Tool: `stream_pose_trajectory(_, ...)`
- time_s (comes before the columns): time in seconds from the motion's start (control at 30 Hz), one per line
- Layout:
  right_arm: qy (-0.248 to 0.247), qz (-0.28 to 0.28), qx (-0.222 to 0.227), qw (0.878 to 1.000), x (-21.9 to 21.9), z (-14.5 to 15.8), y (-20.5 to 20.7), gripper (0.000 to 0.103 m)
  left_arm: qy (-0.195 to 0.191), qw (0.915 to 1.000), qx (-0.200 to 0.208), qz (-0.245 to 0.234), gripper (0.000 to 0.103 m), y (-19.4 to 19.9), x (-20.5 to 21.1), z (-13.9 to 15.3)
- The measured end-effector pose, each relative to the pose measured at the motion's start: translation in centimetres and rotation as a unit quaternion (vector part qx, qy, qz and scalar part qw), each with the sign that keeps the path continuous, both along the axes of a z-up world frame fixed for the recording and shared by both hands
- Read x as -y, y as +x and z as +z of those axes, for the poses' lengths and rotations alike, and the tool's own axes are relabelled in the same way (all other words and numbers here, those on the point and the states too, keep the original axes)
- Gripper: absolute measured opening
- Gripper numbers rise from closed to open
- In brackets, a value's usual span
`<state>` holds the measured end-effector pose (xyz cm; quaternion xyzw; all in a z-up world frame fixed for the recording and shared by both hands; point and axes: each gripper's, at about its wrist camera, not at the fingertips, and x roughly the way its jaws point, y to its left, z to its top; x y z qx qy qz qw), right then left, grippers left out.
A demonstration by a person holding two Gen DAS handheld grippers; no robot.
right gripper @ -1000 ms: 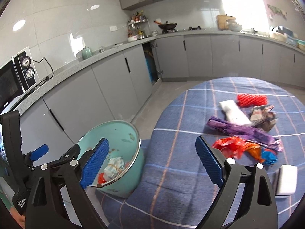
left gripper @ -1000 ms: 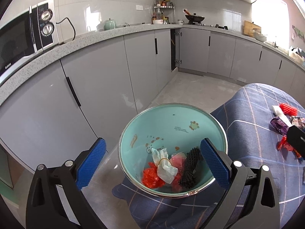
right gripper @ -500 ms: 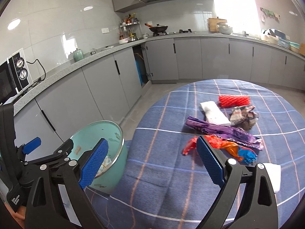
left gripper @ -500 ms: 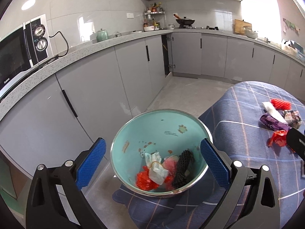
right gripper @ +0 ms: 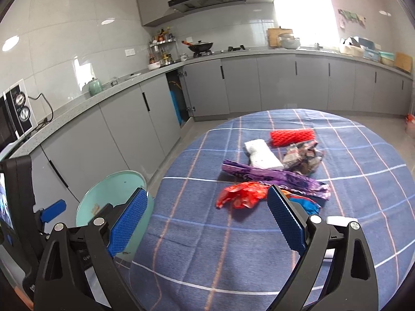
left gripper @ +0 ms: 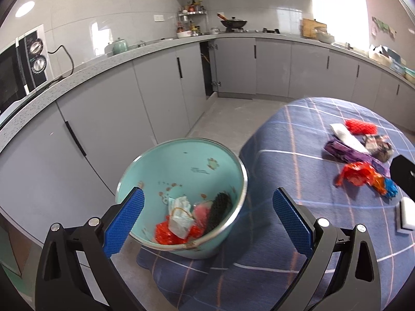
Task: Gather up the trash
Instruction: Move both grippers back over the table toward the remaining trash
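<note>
A teal bin [left gripper: 186,165] [right gripper: 114,191] stands on the floor beside a round table with a blue checked cloth [right gripper: 259,246]. Inside it lie red plastic [left gripper: 166,233], a white crumpled wrapper [left gripper: 180,219] and a black mesh piece [left gripper: 220,207]. On the cloth lie a red-orange wrapper [right gripper: 242,194] [left gripper: 360,173], a purple wrapper [right gripper: 275,177], a white packet [right gripper: 262,154], a red net sleeve [right gripper: 291,137] and a crumpled grey wrapper [right gripper: 302,155]. My left gripper [left gripper: 207,217] hangs open over the bin, empty. My right gripper [right gripper: 207,220] is open and empty above the cloth, short of the red-orange wrapper.
Grey cabinets and a speckled counter [left gripper: 77,75] run along the left and back, with a microwave [left gripper: 18,67] on the counter. One cabinet door [right gripper: 176,98] stands ajar. A white block [left gripper: 407,213] lies near the table's right side. The cloth hangs off the table by the bin.
Both grippers have swung right and pulled back from the bin. The bin has slid left in both views and more of the table trash now shows. Both stay open and empty.
</note>
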<state>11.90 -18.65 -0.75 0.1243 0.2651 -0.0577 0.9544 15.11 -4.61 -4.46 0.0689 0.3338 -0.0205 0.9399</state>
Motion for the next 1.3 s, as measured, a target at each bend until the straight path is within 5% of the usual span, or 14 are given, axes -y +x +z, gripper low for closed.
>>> stream_pose_trajectory(0.83,-0.003,-0.118,-0.016,0.993,10.4,-1.5,-6.8,0.084,0.007,0.9956,-0.029,-0.089,0.097,-1.9,10.7,-1.5)
stream_pose_trajectory(1.3,0.007,-0.160,-0.048,0.986,14.2,-3.9,-9.9,0.084,0.008,0.9909,-0.064,-0.119,0.097,-2.8,12.9,-4.4)
